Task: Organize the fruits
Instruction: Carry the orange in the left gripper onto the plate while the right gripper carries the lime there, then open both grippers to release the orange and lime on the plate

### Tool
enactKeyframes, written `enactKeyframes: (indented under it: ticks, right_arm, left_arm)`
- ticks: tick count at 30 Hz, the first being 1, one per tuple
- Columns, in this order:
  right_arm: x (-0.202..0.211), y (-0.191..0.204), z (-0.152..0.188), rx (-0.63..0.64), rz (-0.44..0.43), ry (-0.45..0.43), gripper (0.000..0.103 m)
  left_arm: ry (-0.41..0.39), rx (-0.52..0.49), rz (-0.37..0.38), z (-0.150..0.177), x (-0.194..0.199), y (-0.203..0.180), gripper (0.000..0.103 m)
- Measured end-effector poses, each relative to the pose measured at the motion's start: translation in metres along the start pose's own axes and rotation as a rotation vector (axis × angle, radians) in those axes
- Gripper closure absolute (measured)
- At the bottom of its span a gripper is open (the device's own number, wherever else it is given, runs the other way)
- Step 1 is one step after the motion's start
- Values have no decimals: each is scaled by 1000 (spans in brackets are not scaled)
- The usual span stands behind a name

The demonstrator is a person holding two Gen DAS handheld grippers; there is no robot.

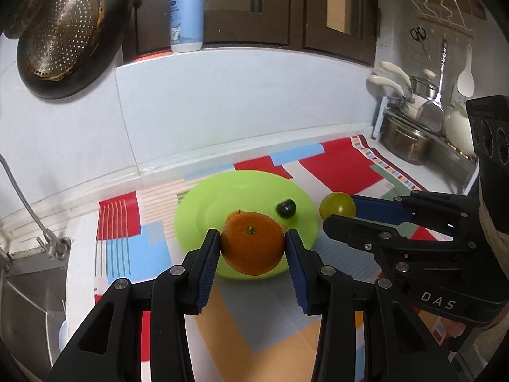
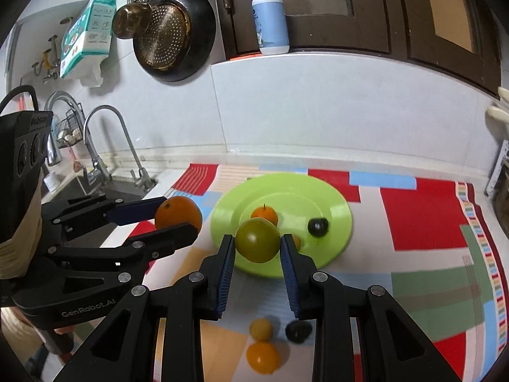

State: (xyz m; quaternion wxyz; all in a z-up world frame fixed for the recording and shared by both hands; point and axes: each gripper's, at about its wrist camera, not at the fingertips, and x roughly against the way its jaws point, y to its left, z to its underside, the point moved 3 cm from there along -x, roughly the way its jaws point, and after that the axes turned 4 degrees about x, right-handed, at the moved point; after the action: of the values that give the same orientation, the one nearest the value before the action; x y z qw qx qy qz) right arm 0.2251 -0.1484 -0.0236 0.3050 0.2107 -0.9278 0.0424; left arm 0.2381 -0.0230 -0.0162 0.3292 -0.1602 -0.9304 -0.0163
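Observation:
My left gripper (image 1: pixel 252 238) is shut on a large orange (image 1: pixel 253 248), held in the air above the near rim of the lime-green plate (image 1: pixel 222 197). My right gripper (image 2: pixel 257 238) is shut on a round green fruit (image 2: pixel 257 242), also raised over the plate (image 2: pixel 334 222). In the other wrist's view each shows from the side: the left gripper (image 2: pixel 178 216) with its orange (image 2: pixel 176 211), the right gripper (image 1: pixel 338 211) with the green fruit (image 1: pixel 337 205). On the plate lie a small orange (image 2: pixel 264 215) and a dark fruit (image 2: pixel 318 226).
A yellow fruit (image 2: pixel 261 328), an orange fruit (image 2: pixel 263 357) and a dark fruit (image 2: pixel 297 329) lie on the patchwork mat (image 2: pixel 429 213) near me. A sink with a faucet (image 2: pixel 105 146) is at the left, pots (image 1: pixel 407 140) at the right, a tiled wall behind.

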Motion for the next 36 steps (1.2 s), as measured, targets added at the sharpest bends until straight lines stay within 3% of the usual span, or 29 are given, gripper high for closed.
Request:
enactKeyframes:
  ticks: [14,26,36]
  right_arm:
    - [-61,-21,-28,-11,13,66,73]
    - [-119,-43,-19,-43,41,185,73]
    - [-142,-47,-8,-47,36,230,73]
  left_arm:
    - [17,-15,-41,-26,-48,28,62]
    - [106,21,-46,-18,-102,51,62]
    - [171,25,-36,-5,-128,57,61]
